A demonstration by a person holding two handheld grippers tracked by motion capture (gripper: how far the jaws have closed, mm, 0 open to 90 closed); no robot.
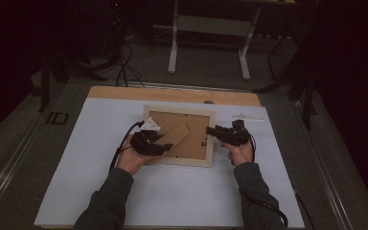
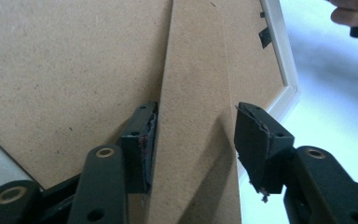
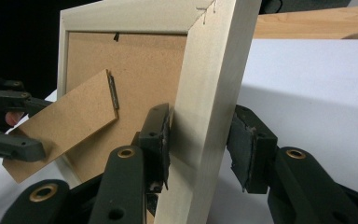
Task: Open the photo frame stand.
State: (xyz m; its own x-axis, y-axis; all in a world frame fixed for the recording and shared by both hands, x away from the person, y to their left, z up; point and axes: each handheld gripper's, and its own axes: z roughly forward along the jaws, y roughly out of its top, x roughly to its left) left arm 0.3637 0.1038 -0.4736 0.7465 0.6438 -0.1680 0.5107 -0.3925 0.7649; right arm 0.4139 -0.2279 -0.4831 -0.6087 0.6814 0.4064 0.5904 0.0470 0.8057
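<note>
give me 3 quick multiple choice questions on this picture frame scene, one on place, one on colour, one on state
1. Where does the right gripper sit on the picture frame?
A. around its side rail
B. on its easel stand
C. off the frame, on the table

2. What colour is the frame's backing board?
A. blue
B. brown
C. black

3. How do the left gripper's fingers stand at the easel stand?
A. shut flat on the table
B. one on each side of the stand, with a gap showing at one
C. far from the stand

Answers:
1. A, the right gripper view shows the pale rail between its fingers.
2. B, both gripper views show brown fibreboard.
3. B, the left gripper view shows one finger at the stand's edge, the other apart from it.
</note>
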